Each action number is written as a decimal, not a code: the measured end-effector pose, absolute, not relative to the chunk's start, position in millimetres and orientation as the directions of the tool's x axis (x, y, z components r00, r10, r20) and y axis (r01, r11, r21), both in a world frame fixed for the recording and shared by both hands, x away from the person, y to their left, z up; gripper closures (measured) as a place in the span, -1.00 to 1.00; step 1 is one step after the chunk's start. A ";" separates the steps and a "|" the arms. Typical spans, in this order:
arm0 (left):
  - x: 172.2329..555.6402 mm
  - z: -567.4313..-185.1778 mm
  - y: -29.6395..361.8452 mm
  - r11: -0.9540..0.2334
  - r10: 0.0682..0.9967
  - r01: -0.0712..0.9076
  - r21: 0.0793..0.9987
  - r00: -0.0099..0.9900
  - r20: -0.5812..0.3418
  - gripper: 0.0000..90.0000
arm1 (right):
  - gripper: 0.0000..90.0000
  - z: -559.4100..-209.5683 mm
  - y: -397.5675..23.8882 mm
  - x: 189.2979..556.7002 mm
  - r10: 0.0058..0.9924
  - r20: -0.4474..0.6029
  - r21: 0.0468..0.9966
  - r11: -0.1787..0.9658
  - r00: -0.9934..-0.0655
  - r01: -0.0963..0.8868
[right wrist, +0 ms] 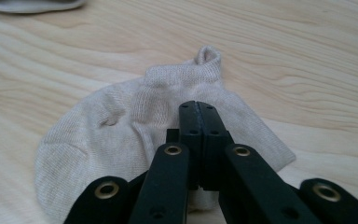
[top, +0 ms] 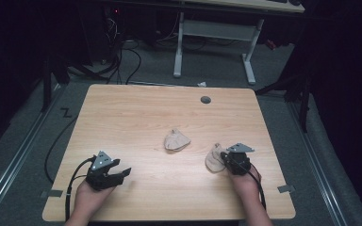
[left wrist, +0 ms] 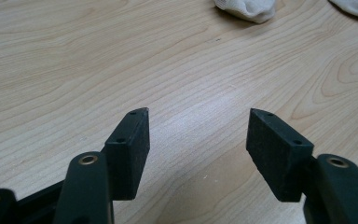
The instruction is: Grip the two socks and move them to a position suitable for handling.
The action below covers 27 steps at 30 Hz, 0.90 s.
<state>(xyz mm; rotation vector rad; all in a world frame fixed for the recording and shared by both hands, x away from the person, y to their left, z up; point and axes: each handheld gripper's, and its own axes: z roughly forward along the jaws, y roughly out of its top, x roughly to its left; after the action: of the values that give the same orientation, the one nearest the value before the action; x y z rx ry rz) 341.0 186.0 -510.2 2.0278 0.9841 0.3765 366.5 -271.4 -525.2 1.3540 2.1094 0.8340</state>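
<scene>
Two beige socks lie on the wooden table (top: 136,113). One sock (top: 176,140) sits crumpled near the middle and reaches the top edge of the left gripper view (left wrist: 247,8). The other sock (top: 213,160) lies at the right, spread flat in the right gripper view (right wrist: 121,135). My right gripper (top: 223,156) is shut, its tips (right wrist: 197,106) lying over this sock's middle; no fabric shows between the jaws. My left gripper (top: 122,168) hovers open over bare wood at the front left, nothing between its jaws (left wrist: 198,121).
A round grey cable hole (top: 205,100) sits near the table's far edge. Bare wood lies between the two grippers. Beyond the table stand a white desk frame (top: 214,42) and cables on the dark floor.
</scene>
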 end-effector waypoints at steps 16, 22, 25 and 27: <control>333.8 -507.1 172.8 -0.353 0.728 0.485 0.800 0.680 -0.091 -0.06 | 1.00 -525.9 -200.2 341.2 0.818 -0.090 0.715 0.450 -0.568 0.535; 327.4 -506.3 160.3 -0.369 0.704 0.467 0.804 0.705 -0.086 -0.03 | 1.00 -526.3 -178.1 333.9 0.776 -0.087 0.716 0.485 -0.624 0.503; 324.3 -506.8 152.9 -0.382 0.691 0.459 0.803 0.718 -0.082 -0.03 | 1.00 -526.5 -167.4 330.2 0.754 -0.089 0.715 0.503 -0.650 0.485; 321.8 -506.7 147.3 -0.387 0.681 0.455 0.802 0.727 -0.084 -0.02 | 1.00 -526.5 -161.6 328.0 0.741 -0.090 0.714 0.514 -0.666 0.475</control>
<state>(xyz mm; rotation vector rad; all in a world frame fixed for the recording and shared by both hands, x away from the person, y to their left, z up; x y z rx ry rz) 321.8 147.3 -506.7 2.0494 0.8604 0.3254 328.0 -161.6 -526.5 1.0047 2.3742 0.9477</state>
